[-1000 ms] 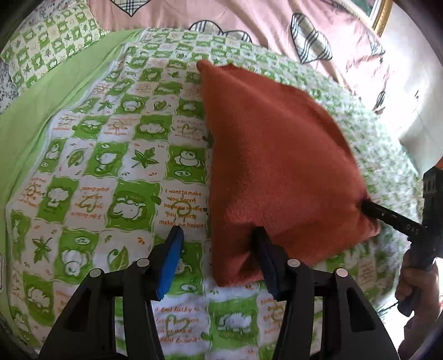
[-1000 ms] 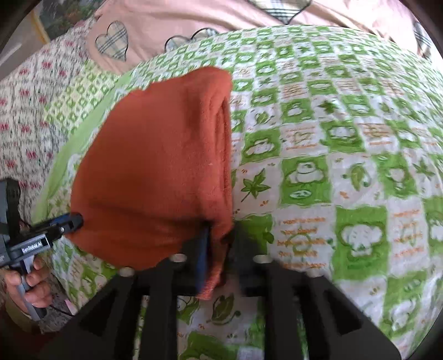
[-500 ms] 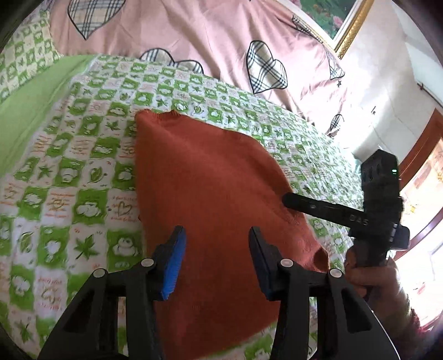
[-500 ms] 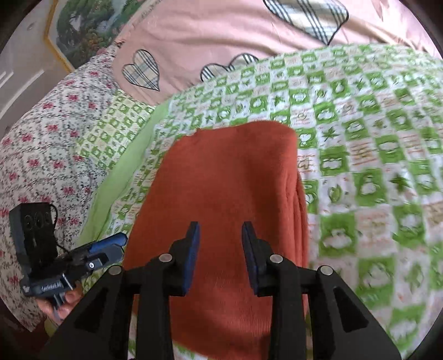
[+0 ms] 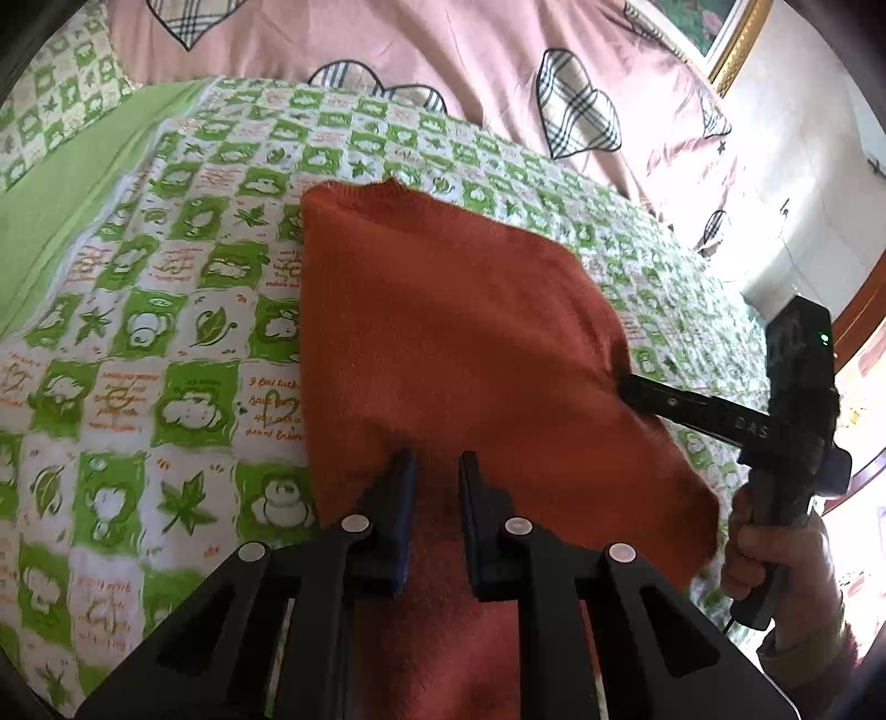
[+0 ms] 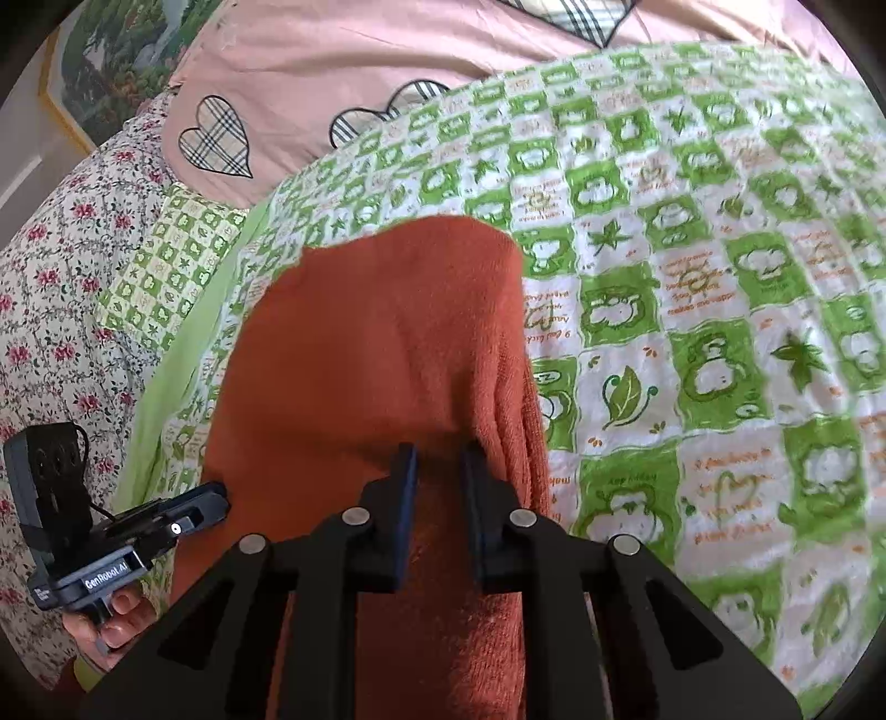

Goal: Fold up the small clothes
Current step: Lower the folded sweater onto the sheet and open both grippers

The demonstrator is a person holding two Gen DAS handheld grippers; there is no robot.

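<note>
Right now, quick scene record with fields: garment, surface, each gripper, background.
garment: orange knit cloth, folded, near edge lifted off the bed
surface: green-and-white checked bedsheet
left gripper: shut on the cloth's near edge
right gripper: shut on the cloth's near edge, beside its layered side
background: pink cover with plaid hearts; floral fabric

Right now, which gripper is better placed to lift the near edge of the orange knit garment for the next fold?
Neither clearly: left gripper and right gripper both straddle the orange knit garment near its near edge on the green checked quilt.
</note>
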